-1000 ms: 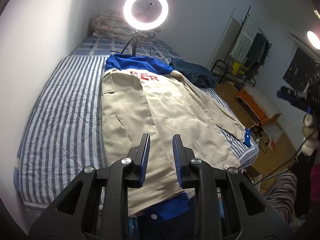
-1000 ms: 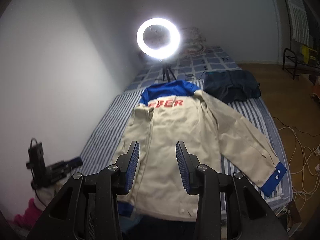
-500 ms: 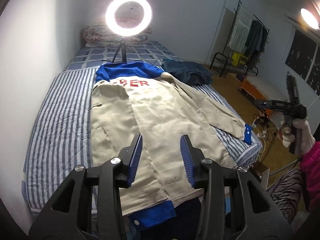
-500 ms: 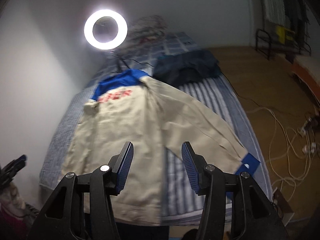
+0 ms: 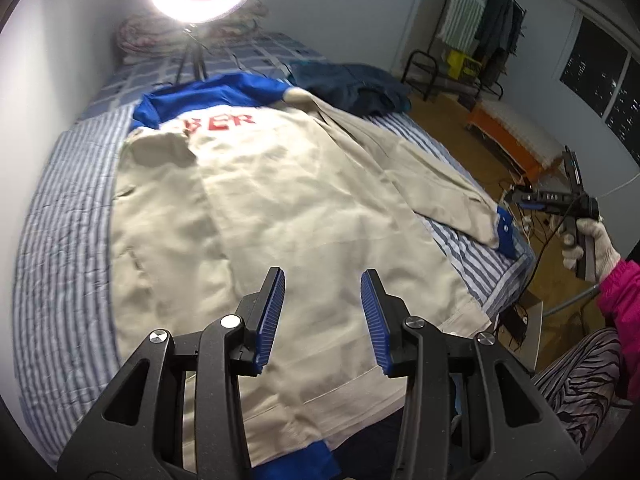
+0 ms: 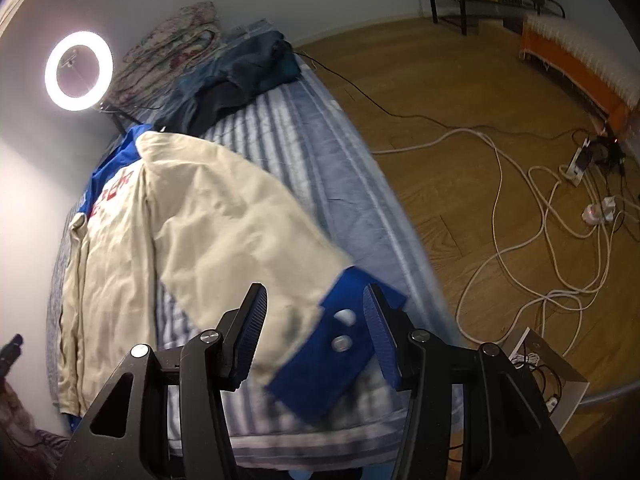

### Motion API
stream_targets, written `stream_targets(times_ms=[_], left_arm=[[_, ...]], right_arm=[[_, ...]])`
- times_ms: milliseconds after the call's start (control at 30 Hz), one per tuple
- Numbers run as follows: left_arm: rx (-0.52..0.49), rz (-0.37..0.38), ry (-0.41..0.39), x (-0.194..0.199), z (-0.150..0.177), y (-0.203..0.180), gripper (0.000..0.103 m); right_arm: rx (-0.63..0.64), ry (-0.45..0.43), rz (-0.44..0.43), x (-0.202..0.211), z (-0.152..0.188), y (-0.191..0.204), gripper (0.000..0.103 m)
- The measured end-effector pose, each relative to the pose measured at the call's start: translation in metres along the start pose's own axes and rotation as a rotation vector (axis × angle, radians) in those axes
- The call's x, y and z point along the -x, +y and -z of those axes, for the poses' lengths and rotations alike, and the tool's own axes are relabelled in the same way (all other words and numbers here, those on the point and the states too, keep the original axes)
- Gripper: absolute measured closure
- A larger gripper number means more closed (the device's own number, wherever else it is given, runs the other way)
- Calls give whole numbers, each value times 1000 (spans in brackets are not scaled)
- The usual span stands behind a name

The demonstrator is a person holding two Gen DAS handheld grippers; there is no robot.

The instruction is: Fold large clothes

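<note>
Cream jacket (image 5: 280, 208) with blue collar and red lettering, spread back-up on the striped bed (image 5: 60, 240), body straight ahead of the left gripper (image 5: 322, 312) and under its tips. Out to the right, one long sleeve (image 6: 240, 220) lying across the stripes, ending in a blue cuff (image 6: 340, 340) with two snaps, right between the fingers of the right gripper (image 6: 314, 328).

Left fingers spread wide, hovering above the lower back panel, nothing held. Right fingers spread wide too, straddling the cuff, not yet closed on it; touching or just above cannot be told through the blur.

Looks like soft, light woven cloth, limp, likely to sag and drag rather than hold shape. Cuff probably the best hold: doubled fabric, stiffer, less likely to slip from the ribbed pads. A pinch on single-layer sleeve cloth would likely bunch.

Compared with half a second ago: right gripper much closer in, cuff then lying well beyond the fingertips and now framed by them. Left gripper lower and nearer the jacket, gap between fingers about the same. Jacket itself unmoved.
</note>
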State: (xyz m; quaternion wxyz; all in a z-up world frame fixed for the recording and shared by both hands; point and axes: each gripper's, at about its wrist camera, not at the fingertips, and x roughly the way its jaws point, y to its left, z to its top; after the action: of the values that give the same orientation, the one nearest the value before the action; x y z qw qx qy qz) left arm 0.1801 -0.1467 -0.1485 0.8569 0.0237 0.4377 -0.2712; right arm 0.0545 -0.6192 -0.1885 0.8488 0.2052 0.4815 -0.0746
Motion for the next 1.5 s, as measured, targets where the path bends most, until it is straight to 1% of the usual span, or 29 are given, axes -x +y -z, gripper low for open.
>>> stream_targets(times_ms=[200, 300, 433, 467, 500, 533, 567, 600, 700, 767, 833, 933, 1100, 1167, 1267, 1300, 1400, 1500], left_arm=[[-13, 19, 46, -28, -3, -12, 63], [-6, 25, 52, -35, -5, -13, 63], [5, 22, 67, -42, -5, -10, 63], [6, 25, 69, -43, -5, -9, 63], [4, 24, 70, -44, -5, -9, 63], [4, 24, 70, -45, -5, -8, 63], [4, 26, 70, -46, -5, -8, 63], [5, 30, 70, -46, -5, -8, 63], [5, 34, 67, -46, -5, -7, 63], [4, 40, 64, -46, -3, -7, 63], [3, 43, 63, -44, -2, -6, 63], [3, 49, 62, -42, 0, -3, 63], [6, 54, 45, -33, 1, 1, 63], [11, 54, 40, -31, 2, 3, 63], [24, 59, 30, -28, 1, 7, 63], [29, 61, 25, -27, 1, 8, 63], [47, 64, 14, -25, -2, 13, 63], [79, 71, 4, -22, -4, 18, 63]], right_arm=[[-53, 28, -41, -22, -6, -25, 54], [-57, 63, -34, -40, -5, -31, 54], [-30, 96, -20, -50, 1, -30, 54], [-13, 101, -16, -49, 3, -27, 59], [5, 99, -15, -47, 4, -24, 82], [19, 104, -15, -46, 5, -22, 92], [36, 108, 7, -43, 6, -18, 97], [55, 100, 35, -39, 6, -15, 100], [76, 63, 32, -23, 8, -8, 101], [78, 11, 59, -3, 5, -4, 102], [52, -39, 49, 16, -1, -2, 102], [51, -116, 55, 44, -14, 10, 102], [94, -248, 47, 94, -41, 47, 103], [106, -289, 36, 111, -50, 64, 103], [141, -335, -36, 135, -48, 98, 103], [163, -340, -56, 141, -44, 110, 103], [270, -319, -167, 151, -19, 159, 103], [389, -245, -251, 137, 16, 207, 103]])
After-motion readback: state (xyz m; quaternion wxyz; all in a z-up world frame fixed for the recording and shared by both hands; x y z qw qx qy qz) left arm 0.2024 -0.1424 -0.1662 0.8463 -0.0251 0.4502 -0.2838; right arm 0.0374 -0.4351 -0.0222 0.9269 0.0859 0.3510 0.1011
